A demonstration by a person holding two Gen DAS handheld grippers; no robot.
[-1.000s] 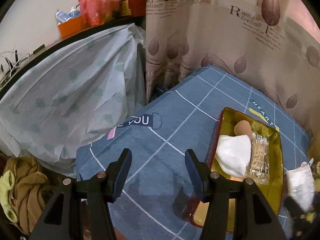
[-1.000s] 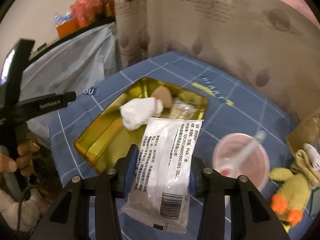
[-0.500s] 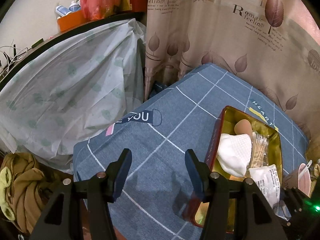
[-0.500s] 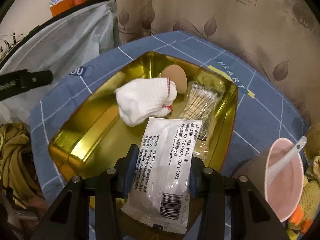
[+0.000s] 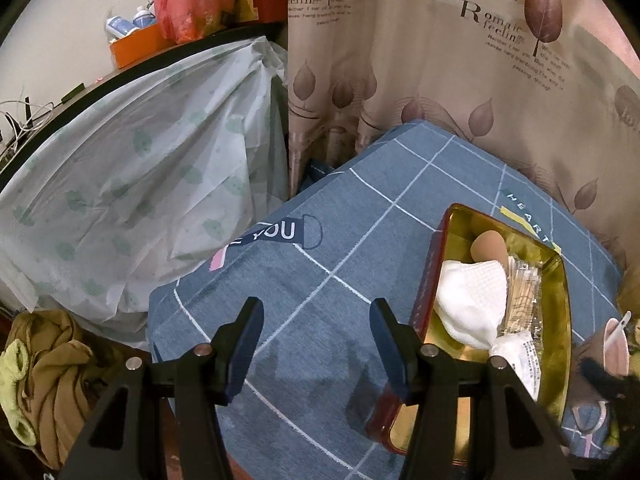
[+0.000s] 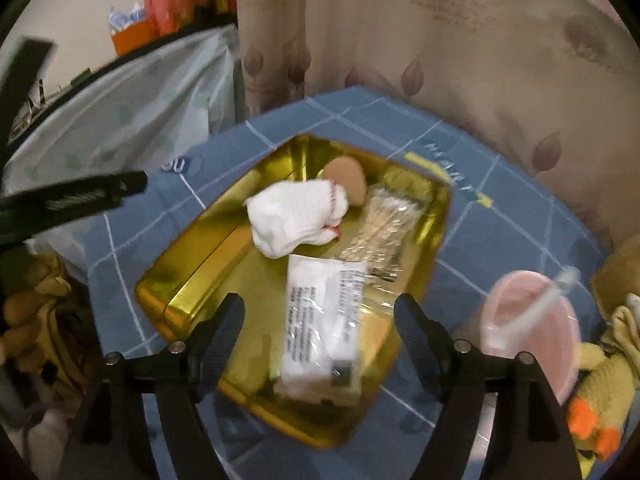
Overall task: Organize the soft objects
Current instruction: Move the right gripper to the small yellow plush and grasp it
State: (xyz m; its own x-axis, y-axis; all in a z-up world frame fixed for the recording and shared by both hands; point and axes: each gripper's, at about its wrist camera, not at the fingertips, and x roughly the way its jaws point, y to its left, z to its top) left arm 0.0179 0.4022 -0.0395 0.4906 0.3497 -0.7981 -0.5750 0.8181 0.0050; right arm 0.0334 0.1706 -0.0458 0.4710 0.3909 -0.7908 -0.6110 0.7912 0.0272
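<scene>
A gold tin tray lies on the blue checked tablecloth. It holds a white knitted cloth, a beige sponge puff, a clear pack of cotton swabs and a white printed packet. My right gripper hangs over the tray's near end with its jaws opening. The packet lies between them, and neither pad touches it. My left gripper stands open over bare tablecloth, left of the tray, with nothing between its fingers. The left wrist view also shows the cloth and the packet.
A pink bowl with a spoon stands right of the tray, and a yellow plush duck lies beyond it. A leaf-print curtain hangs behind the table. Plastic-covered furniture and olive clothes lie to the left.
The right gripper carried the white packet over the tray, then its jaws spread and the packet dropped flat into the tray. The left gripper stayed where it was.
</scene>
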